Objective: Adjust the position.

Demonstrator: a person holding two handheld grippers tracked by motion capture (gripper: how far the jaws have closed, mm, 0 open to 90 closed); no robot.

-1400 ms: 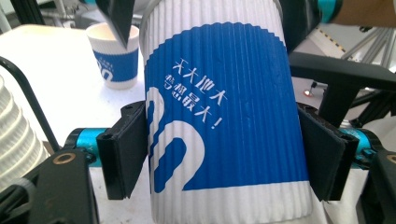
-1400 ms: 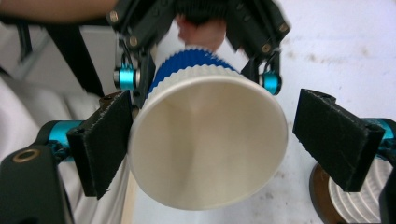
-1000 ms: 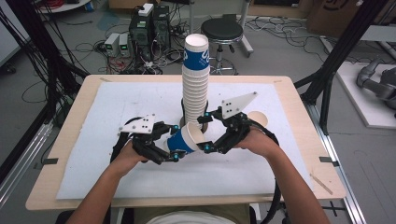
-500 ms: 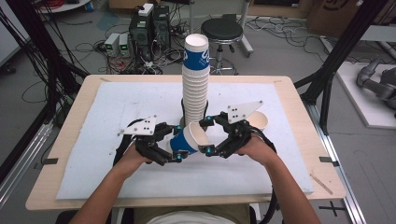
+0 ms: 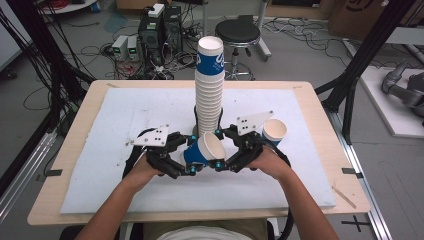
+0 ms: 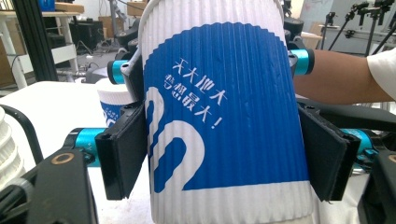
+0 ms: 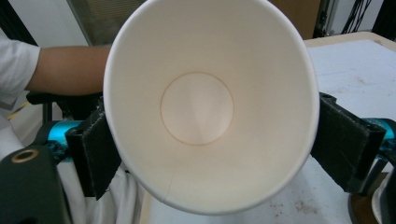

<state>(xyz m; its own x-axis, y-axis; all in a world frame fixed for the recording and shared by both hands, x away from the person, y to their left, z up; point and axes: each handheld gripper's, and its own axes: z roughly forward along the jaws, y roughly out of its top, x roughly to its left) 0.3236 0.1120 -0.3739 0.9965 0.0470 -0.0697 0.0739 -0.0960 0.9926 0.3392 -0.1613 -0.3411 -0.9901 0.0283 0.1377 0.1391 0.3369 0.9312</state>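
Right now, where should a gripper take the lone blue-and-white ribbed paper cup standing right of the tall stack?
Across the ribbed wall of the lone blue-and-white paper cup, probably from the open right side: it stands upright, mouth up, with the right gripper close on its left.

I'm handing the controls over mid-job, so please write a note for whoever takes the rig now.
Left gripper: shut on the blue-and-white ribbed paper cup, pads on its sides; the cup lies on its side above the white table mat.
Right gripper: jaws at that cup's rim, pads seemingly pressing.
Tall stack of matching paper cups: upright at mat centre, just behind.
Done: one single paper cup stands upright right of the stack.
Left: probably set the held cup down, then continue with the stack.
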